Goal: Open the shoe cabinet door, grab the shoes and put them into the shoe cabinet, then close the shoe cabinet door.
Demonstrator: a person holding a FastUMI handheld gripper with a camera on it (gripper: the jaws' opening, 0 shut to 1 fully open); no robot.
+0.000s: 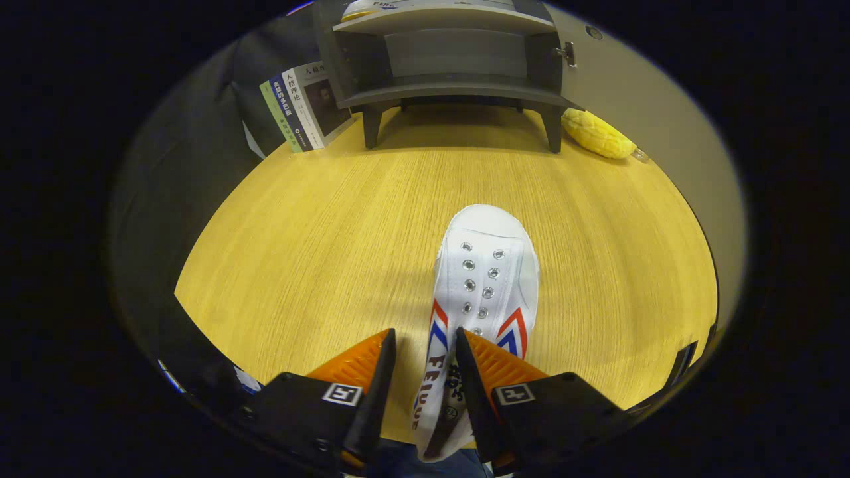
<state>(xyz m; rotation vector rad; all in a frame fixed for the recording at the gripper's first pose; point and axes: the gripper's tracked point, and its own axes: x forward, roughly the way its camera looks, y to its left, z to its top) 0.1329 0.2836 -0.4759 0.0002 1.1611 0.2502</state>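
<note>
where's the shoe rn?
In the gripper view the white shoe lies on the wooden table, heel end between the gripper fingers, toe pointing toward the open cabinet beyond.

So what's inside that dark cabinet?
The dark grey shoe cabinet has one bare lower shelf; another shoe peeks from the shelf above, mostly hidden. The gripper fingers hold the white canvas shoe.

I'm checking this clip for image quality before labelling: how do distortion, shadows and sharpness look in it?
Gripper view: fisheye bends the wooden table edges into curves; the white shoe, its heel between the gripper fingers, is sharp with readable eyelets; a soft shadow lies under the open shoe cabinet; the books and yellow plush toy beside it are slightly softer; no strong glare.
</note>
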